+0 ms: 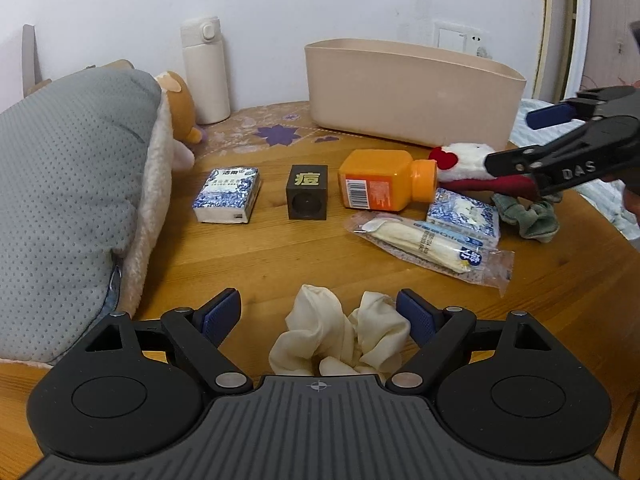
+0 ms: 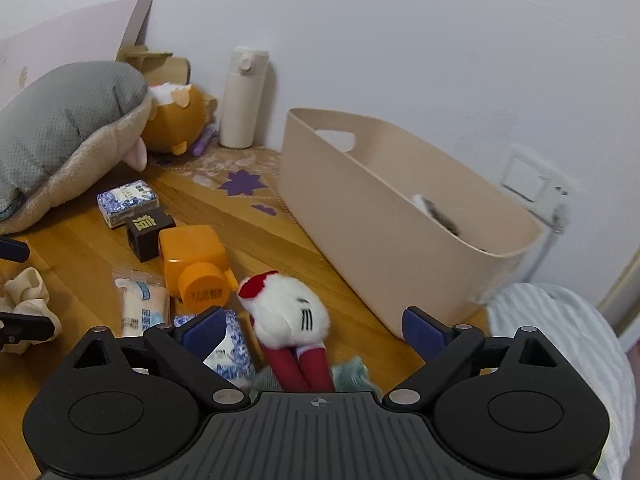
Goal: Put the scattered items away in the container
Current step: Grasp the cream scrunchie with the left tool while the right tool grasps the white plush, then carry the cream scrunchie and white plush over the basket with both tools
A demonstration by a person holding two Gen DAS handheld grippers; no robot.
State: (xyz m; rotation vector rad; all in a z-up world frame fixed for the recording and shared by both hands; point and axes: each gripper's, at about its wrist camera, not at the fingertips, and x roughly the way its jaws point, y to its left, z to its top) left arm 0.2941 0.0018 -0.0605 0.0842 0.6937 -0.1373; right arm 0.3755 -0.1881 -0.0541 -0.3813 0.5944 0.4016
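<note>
Straddling the cream scrunchie, the left gripper stands open; right gripper open around the plush. Bin at 1 o'clock. Risk: closing snags the tissue pack touching its left pad.

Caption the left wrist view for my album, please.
Open left tongs straddle a cream cloth beside scattered items.
</note>
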